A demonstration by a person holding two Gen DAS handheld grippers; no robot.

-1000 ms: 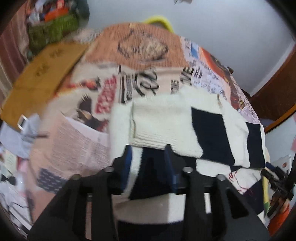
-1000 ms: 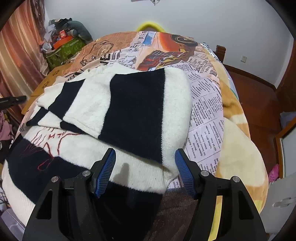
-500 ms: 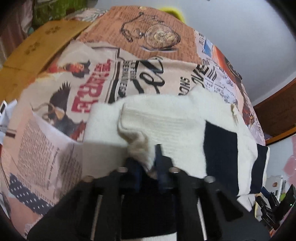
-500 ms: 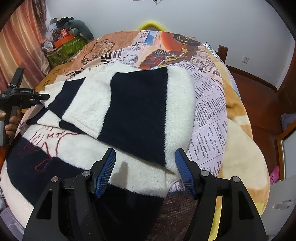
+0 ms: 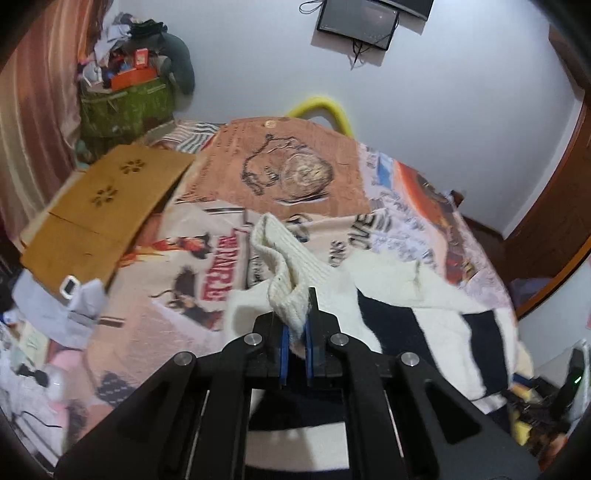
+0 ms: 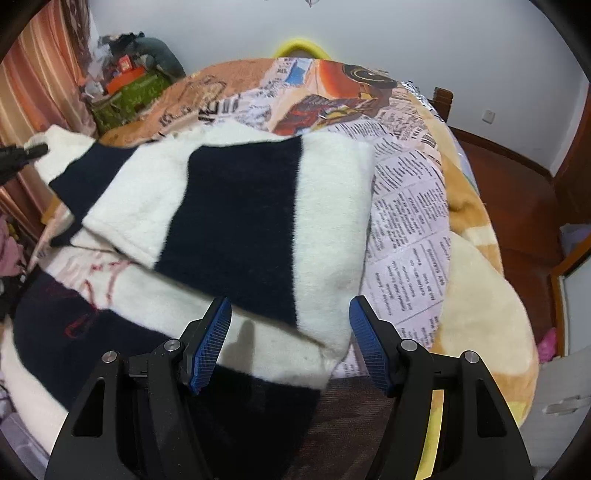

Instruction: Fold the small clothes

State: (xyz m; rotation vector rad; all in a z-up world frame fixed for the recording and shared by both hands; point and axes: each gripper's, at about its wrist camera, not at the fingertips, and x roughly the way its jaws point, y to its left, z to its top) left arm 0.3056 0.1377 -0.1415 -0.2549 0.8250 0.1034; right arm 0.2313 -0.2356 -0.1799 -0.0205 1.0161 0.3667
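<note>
In the left wrist view, the left gripper (image 5: pixel 296 334) is occupying the lower centre of the frame with its blue pads drawn in close, clamping the cream ribbed cuff (image 5: pixel 284 280) of the striped sweater (image 5: pixel 424 317). The cuff is rising in a twisted fold from the jaws toward the middle of the frame, lifted clear of the printed bedspread (image 5: pixel 207 266) behind it. The rest of the garment, in cream and dark navy bands, is lying across the right half of the frame. A brown cardboard sheet (image 5: pixel 110 206) is resting at the left edge of the bed, a green bin (image 5: pixel 125 107) heaped with clutter is standing in the upper left, and a dark screen (image 5: pixel 358 20) is hanging on the wall at the top. In the right wrist view, the right gripper (image 6: pixel 290 334) is sitting at the bottom centre with its blue pads (image 6: pixel 210 341) spread wide, holding nothing. The sweater (image 6: pixel 236 221) is filling the centre and left of this frame, its folded upper layer draping over a lower layer bearing red stitching at the lower left. The near cream hem is lying just ahead of and between the open fingers; whether they are touching the fabric cannot be determined. The bedspread (image 6: pixel 406 221) with its newsprint pattern is showing to the right of the garment. The tip of the other gripper is appearing at the far left edge beside a raised cream portion of the knit.
</note>
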